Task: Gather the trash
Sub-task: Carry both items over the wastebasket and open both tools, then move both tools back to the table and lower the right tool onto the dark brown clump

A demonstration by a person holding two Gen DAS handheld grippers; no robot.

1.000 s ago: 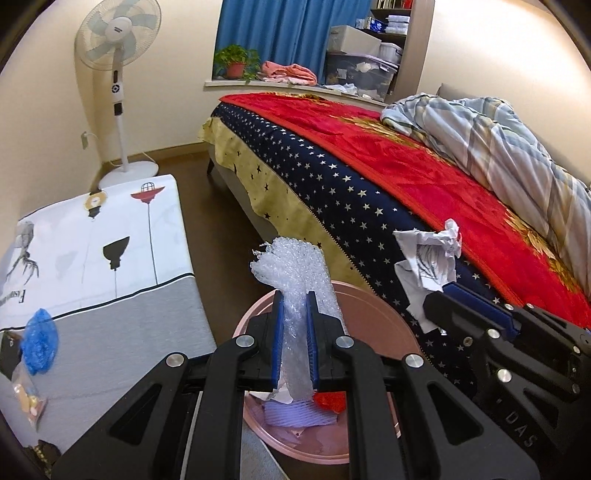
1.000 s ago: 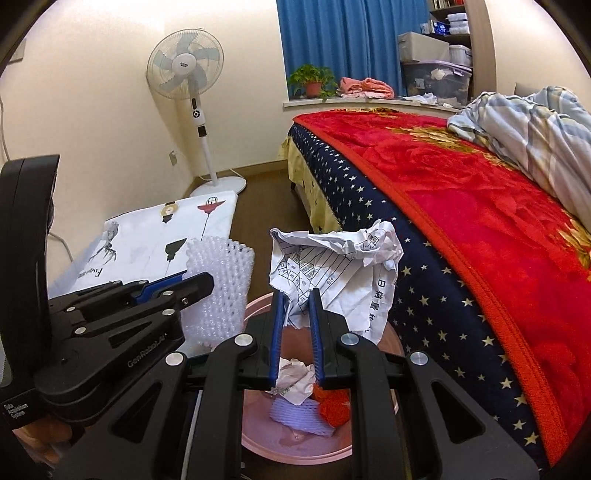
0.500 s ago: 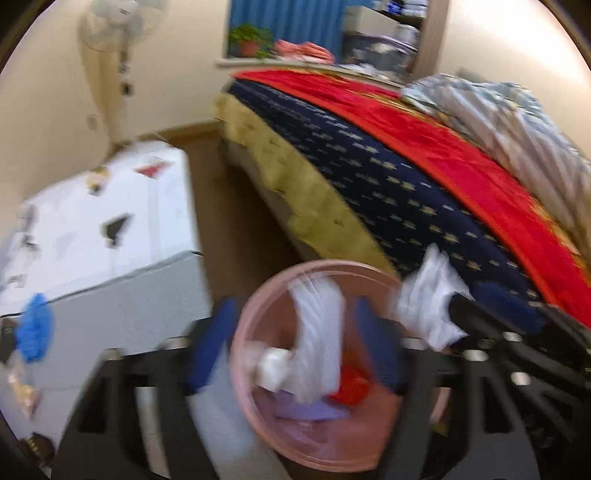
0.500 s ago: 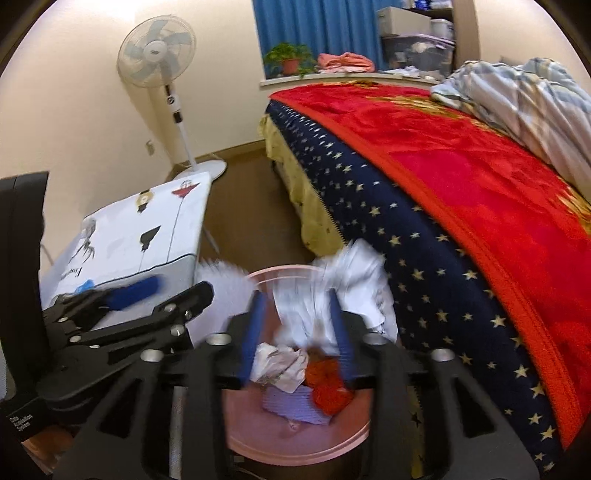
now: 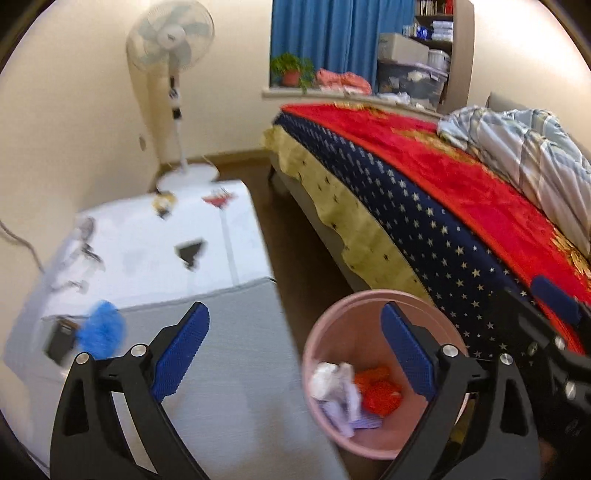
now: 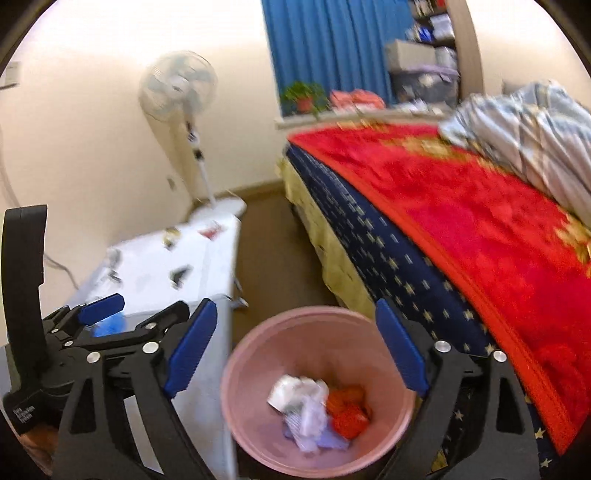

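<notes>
- Left gripper (image 5: 293,354) and right gripper (image 6: 295,352): jaws spread wide, holding nothing.
- Blue wrapper (image 5: 99,329): on the table (image 5: 229,369); probably light and crushable, best pinched across its middle.
- Pink bin (image 6: 258,354): holds crumpled trash (image 6: 301,406).

You stand in a home bedroom.
A bed (image 5: 424,192) fills the right; a standing fan (image 5: 170,44) and curtains (image 5: 332,37) far off.

cream walls (image 5: 74,110), a standing fan (image 5: 170,37), blue curtains (image 5: 332,33), and a red-covered bed (image 5: 461,192) on brown floor (image 5: 295,236)
</notes>
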